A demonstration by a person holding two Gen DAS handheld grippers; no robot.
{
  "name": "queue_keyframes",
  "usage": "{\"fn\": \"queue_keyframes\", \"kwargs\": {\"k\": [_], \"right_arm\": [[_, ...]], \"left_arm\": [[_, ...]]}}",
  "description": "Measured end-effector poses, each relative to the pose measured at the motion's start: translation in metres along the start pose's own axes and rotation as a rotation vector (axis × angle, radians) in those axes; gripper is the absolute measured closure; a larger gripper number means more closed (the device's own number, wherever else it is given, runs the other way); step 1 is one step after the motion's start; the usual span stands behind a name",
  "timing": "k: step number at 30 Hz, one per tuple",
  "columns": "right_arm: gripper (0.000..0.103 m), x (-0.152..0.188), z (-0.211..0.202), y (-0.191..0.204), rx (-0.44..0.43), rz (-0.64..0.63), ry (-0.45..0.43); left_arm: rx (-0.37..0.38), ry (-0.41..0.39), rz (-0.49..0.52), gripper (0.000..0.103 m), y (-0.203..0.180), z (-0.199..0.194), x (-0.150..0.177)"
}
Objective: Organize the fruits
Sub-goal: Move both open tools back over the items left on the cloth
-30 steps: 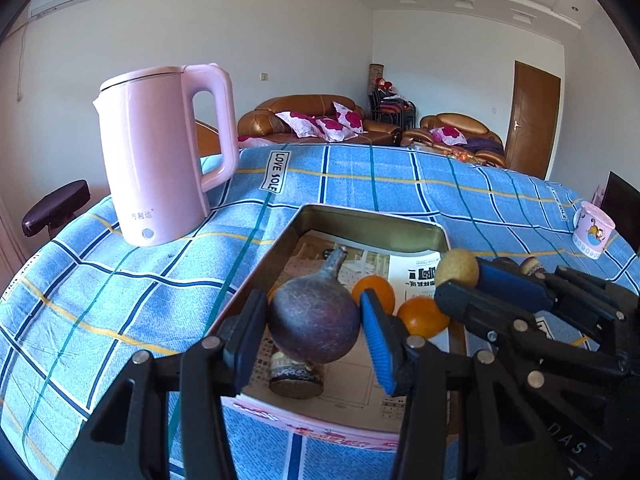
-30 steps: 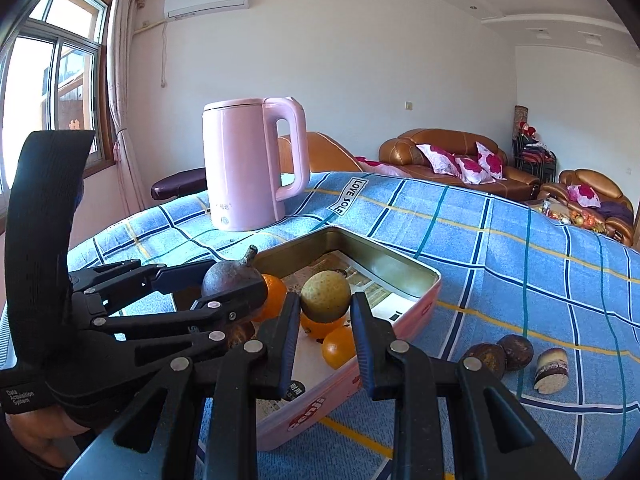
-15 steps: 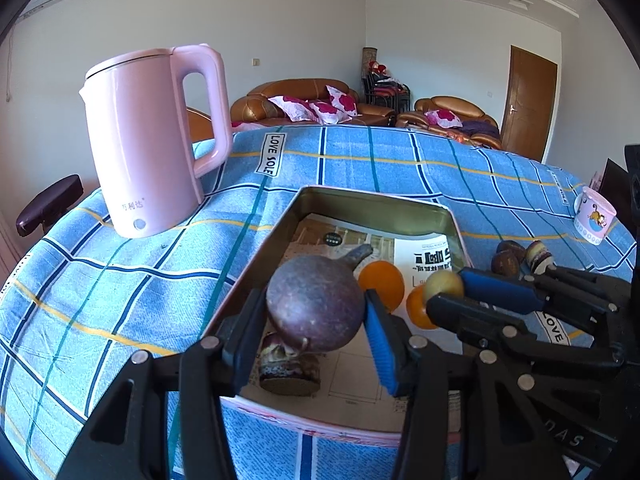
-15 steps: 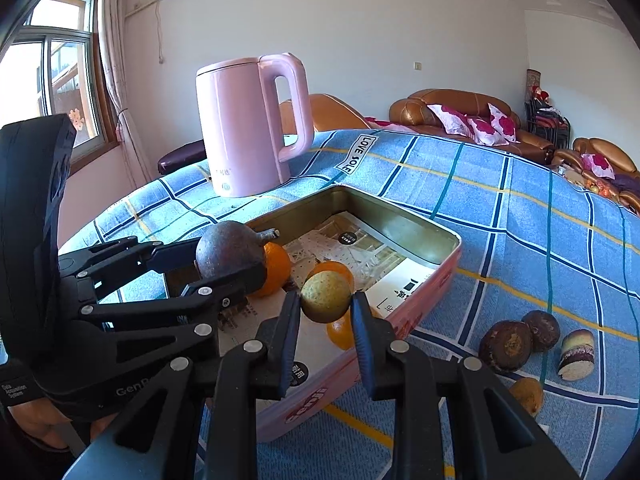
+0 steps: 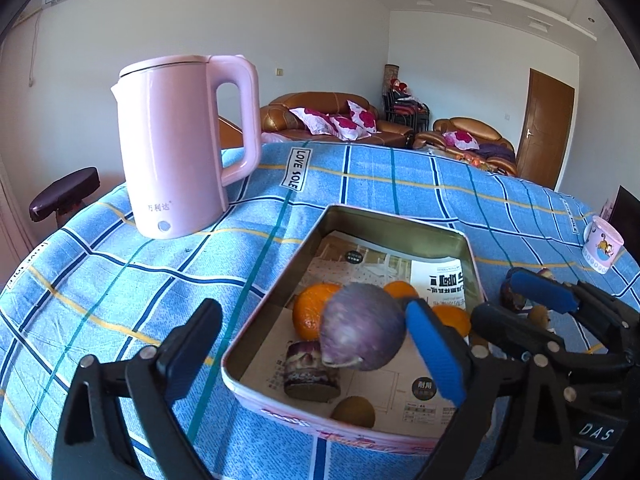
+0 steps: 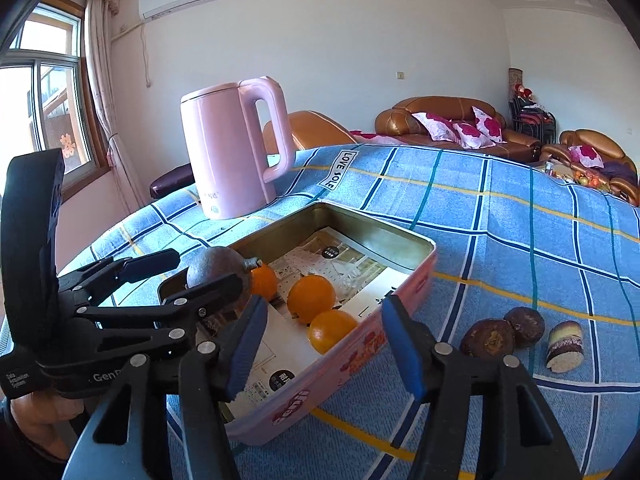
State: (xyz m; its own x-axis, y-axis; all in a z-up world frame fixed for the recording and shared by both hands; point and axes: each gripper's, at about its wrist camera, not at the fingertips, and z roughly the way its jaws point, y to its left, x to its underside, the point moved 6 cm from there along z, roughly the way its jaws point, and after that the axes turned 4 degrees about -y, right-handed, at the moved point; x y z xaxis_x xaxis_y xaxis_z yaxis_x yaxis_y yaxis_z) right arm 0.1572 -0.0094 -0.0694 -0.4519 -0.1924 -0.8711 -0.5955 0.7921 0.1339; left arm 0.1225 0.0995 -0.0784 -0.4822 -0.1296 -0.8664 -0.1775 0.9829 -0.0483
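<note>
My left gripper (image 5: 316, 344) is opening; the purple fruit (image 5: 362, 326) sits between its jaws, against the right pad, clear of the left, over the tin (image 5: 400, 222). My right gripper (image 6: 324, 344) is opening over the tin's near rim, nothing between. Only the right view shows loose fruits (image 6: 488, 338) on the cloth (image 6: 520, 220), which lies open around the tin.

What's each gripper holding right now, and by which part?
Nothing. The left gripper is opening; the purple fruit sits between its fingers, no longer clamped. The right gripper is opening with nothing between its fingers.
</note>
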Motion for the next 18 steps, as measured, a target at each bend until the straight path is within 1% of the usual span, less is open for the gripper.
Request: {"fn": "queue_keyframes", "kwargs": {"k": [2,6,9,12,15,18], "right_arm": [[0.035,0.000,-0.007,-0.003,0.013,-0.005,-0.018],[0.035,0.004,-0.024,-0.017,0.053,-0.013,-0.032],[0.035,0.010,-0.043,-0.041,0.097,0.003,-0.035],[0.035,0.019,-0.063,-0.069,0.160,0.033,-0.032],[0.035,0.023,-0.081,-0.094,0.222,0.067,-0.047],[0.034,0.026,-0.094,-0.113,0.250,0.108,-0.060]], "left_arm": [[0.010,-0.011,-0.004,0.004,-0.005,-0.004,-0.002],[0.019,-0.032,0.021,0.004,-0.020,-0.011,-0.007],[0.039,-0.039,0.038,0.004,-0.034,-0.015,-0.009],[0.059,-0.041,0.070,0.004,-0.052,-0.016,-0.008],[0.069,-0.038,0.104,0.004,-0.070,-0.016,-0.006],[0.087,-0.034,0.140,0.004,-0.089,-0.016,-0.005]]}}
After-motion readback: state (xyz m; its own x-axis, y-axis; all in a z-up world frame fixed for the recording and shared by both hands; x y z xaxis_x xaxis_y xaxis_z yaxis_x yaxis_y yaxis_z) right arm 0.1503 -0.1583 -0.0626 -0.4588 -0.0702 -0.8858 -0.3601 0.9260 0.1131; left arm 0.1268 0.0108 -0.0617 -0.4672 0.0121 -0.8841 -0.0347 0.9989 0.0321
